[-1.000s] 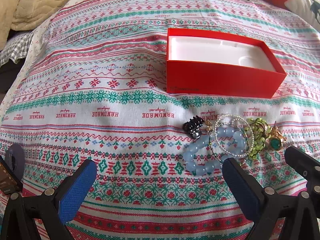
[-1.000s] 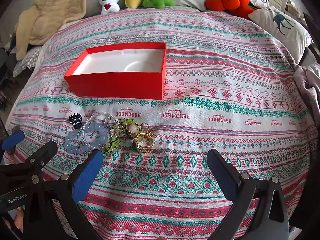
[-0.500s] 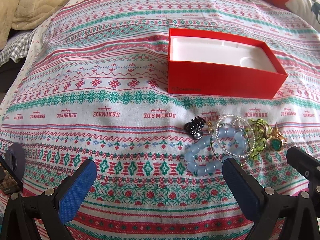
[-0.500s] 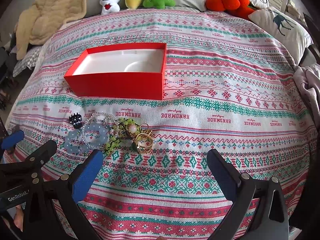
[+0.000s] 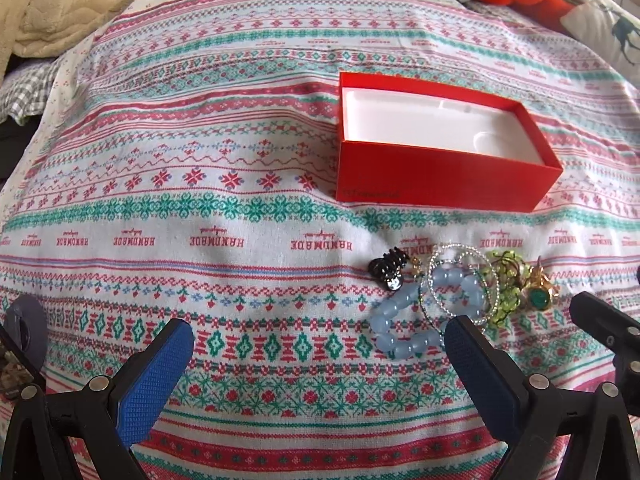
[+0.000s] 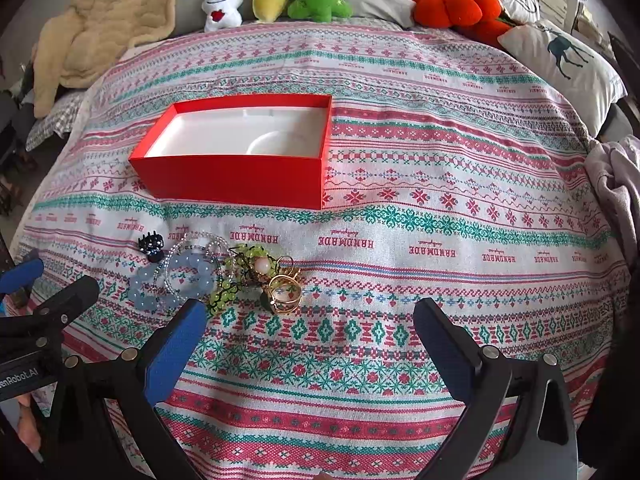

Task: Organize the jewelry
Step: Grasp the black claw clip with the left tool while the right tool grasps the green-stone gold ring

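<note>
On the bed, over a patterned bedspread (image 6: 400, 208), the red box (image 5: 432, 184) stands open with its white insert bare. Just in front of it lies the jewelry heap: a black hair claw (image 5: 390, 270) at the left end, a pale blue bead bracelet (image 5: 404, 332) with a thin silver bead bracelet (image 5: 460, 280) lying across it, then a green bead bracelet (image 5: 506, 292) and a gold ring cluster (image 6: 284, 292) at the right end, all touching or overlapping.

The left hand-held gripper (image 5: 318, 344) hangs low with its jaws spread wide and holds nothing; its right blue pad (image 5: 476, 364) overlaps the blue beads in view. The right hand-held gripper (image 6: 310, 328) is equally wide open and empty, its left pad (image 6: 176, 348) just short of the heap.

Compared with a second ago, the left view has crept slightly rightward and nearer; the jewelry and box lie unchanged, and the right view matches.
</note>
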